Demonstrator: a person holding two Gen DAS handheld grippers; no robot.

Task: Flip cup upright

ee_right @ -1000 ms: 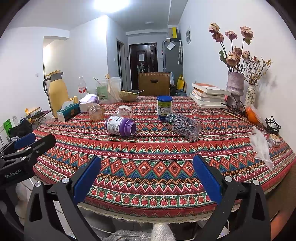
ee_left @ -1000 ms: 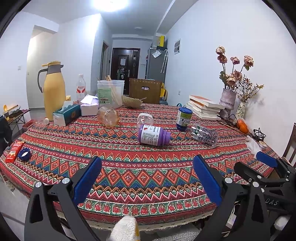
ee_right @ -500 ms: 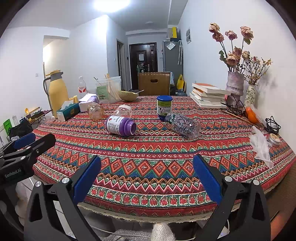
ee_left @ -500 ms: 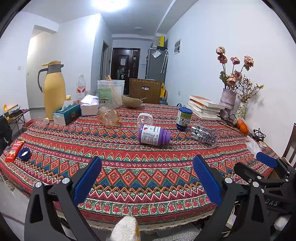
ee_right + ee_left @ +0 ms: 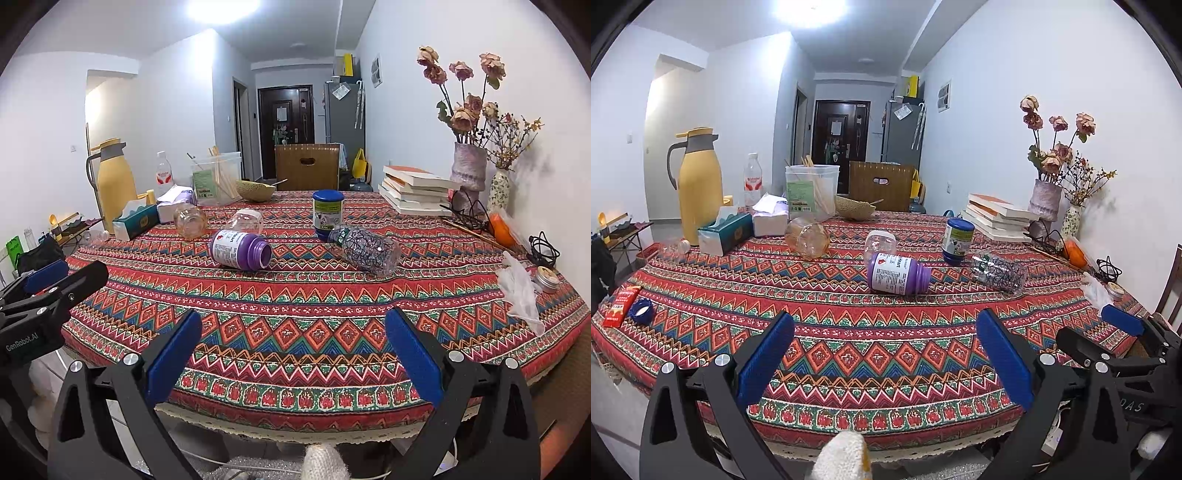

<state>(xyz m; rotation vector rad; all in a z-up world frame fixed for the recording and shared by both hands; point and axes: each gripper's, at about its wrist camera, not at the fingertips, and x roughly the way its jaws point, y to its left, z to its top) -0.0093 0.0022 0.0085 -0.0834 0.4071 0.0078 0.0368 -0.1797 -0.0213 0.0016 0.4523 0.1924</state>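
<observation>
On the tablecloth (image 5: 314, 332), patterned cup (image 5: 365, 248) on its side, both claws spread

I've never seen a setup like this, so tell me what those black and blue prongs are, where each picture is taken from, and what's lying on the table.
The prongs are two hand-held grippers, each with a camera looking along its fingers. One picture comes from the left gripper, the other from the right gripper. Both are open and hold nothing. On the patterned tablecloth, several containers lie on their sides: a purple bottle, a patterned clear cup, an amber jar and a clear jar. A blue-lidded jar stands upright.
</observation>
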